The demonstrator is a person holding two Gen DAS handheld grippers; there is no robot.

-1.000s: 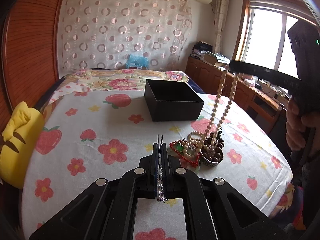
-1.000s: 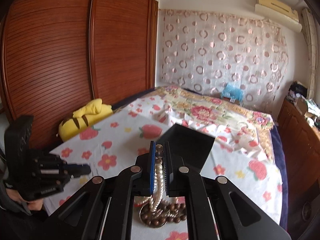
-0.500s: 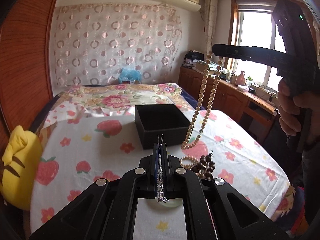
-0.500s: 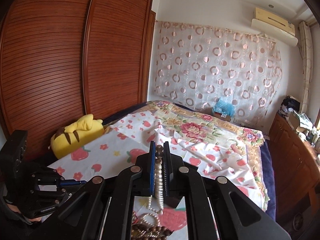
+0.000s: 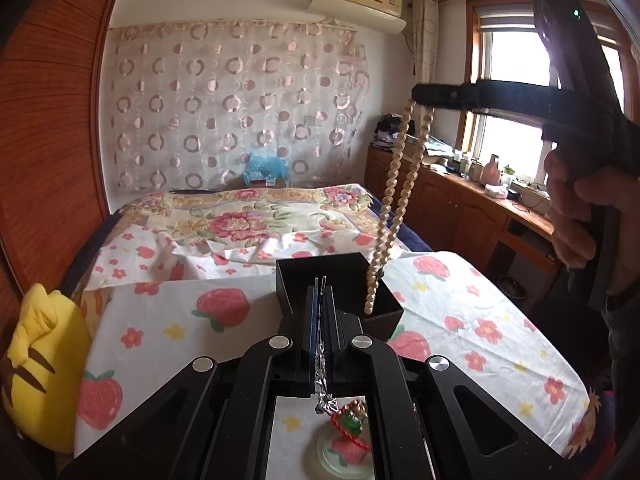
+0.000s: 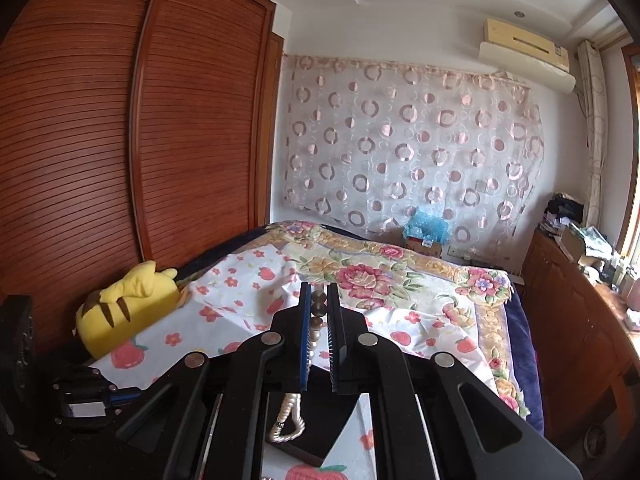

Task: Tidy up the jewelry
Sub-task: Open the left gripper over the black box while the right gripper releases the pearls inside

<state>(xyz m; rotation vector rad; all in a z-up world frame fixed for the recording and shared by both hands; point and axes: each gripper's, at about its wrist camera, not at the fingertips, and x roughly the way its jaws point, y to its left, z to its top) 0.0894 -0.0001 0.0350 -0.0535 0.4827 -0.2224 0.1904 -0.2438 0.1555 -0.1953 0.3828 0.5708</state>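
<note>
Clamping my right gripper [image 5: 420, 98] on the pearls [image 5: 394, 200] above the box [image 5: 384, 300], I pinch a chain [image 5: 322, 392] in the left gripper [image 5: 320, 284].

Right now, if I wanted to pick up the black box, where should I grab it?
Probably pinch one thin wall of the black box from above, one finger inside and one outside: its top is open and it sits flat on the flowered cloth. Pick the left wall, away from the bead necklace hanging from the right gripper, so nothing tangles.
</note>
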